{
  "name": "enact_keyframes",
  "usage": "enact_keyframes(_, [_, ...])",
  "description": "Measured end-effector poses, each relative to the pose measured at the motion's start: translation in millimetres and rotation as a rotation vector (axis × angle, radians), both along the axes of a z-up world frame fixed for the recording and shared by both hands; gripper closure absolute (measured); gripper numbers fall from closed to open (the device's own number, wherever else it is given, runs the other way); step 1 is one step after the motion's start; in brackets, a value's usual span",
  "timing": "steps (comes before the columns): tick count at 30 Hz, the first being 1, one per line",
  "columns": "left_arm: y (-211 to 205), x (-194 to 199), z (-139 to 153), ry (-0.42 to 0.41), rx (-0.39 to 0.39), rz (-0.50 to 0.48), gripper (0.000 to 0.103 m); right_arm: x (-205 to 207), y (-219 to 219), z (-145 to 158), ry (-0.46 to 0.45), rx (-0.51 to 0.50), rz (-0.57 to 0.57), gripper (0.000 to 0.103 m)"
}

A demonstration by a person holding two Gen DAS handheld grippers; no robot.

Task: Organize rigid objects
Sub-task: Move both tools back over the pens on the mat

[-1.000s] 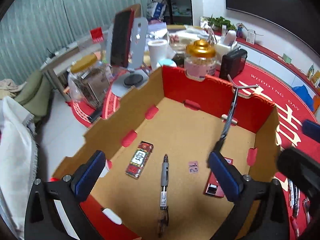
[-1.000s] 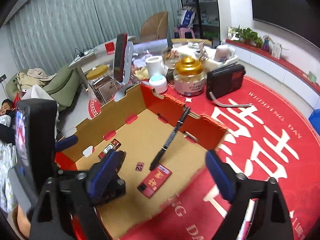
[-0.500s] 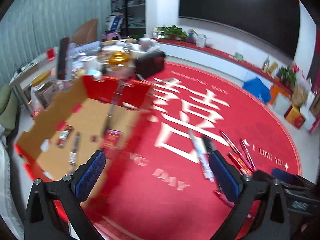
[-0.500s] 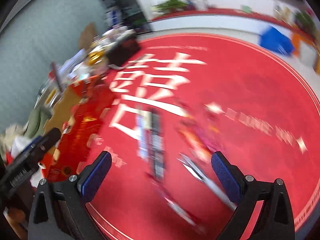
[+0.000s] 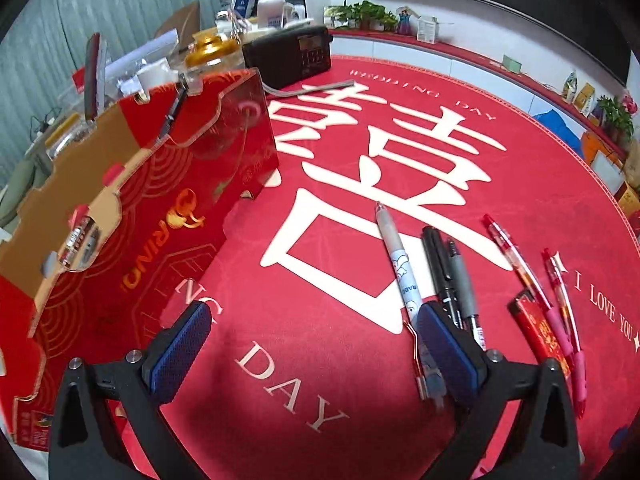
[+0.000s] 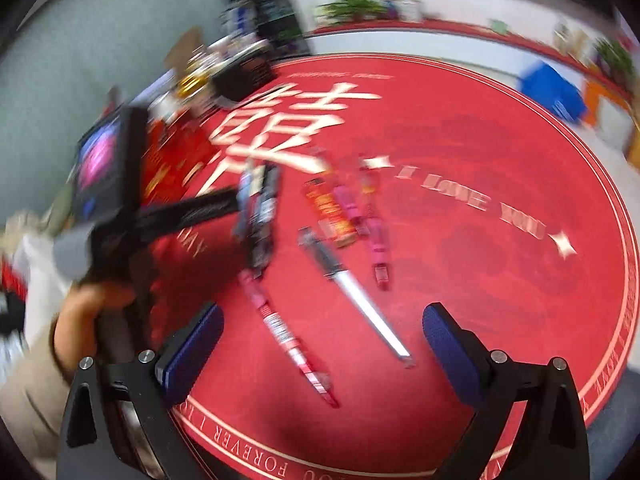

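Observation:
My left gripper (image 5: 310, 344) is open above the red round mat (image 5: 520, 152), empty. A grey-white pen (image 5: 402, 276) lies just inside its right finger, with two black pens (image 5: 452, 280) and red pens (image 5: 524, 268) beside a small red pack (image 5: 538, 330) further right. The red cardboard box (image 5: 160, 216) stands at the left, a black pen (image 5: 170, 114) leaning on its rim. In the blurred right wrist view my right gripper (image 6: 322, 344) is open over a red pen (image 6: 288, 336) and a black-and-silver pen (image 6: 352, 292). The other gripper (image 6: 168, 216) and a hand (image 6: 84, 320) show at left.
A black radio (image 5: 290, 56), a gold-lidded jar (image 5: 210, 48) and cluttered items sit behind the box. A blue bin (image 6: 554, 90) stands beyond the mat at the right. The mat's far half (image 6: 460, 140) is open red surface.
Both grippers swung away from the box, rightward, to the loose pens on the mat. A second ago they hovered over the box interior. Both stayed open.

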State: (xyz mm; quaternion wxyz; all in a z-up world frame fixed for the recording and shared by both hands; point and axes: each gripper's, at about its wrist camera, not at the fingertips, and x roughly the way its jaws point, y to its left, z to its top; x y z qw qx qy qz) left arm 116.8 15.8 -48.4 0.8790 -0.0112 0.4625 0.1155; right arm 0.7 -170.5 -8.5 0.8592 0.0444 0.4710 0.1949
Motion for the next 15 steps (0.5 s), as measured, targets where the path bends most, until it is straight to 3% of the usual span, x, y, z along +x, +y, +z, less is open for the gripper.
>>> enact_keyframes(5, [-5,6,-2,-0.002,-0.017,-0.007,0.0,0,30,-12,-0.015,-0.061,0.11,0.005])
enact_keyframes(10, [-7,14,-10,0.017,-0.005,-0.015,0.0,2,38,-23,0.028,-0.076,0.147,0.021])
enact_keyframes(15, [8,13,-11,0.018,-0.023,0.014,0.0,1,42,-25,0.025,-0.094,0.165,0.021])
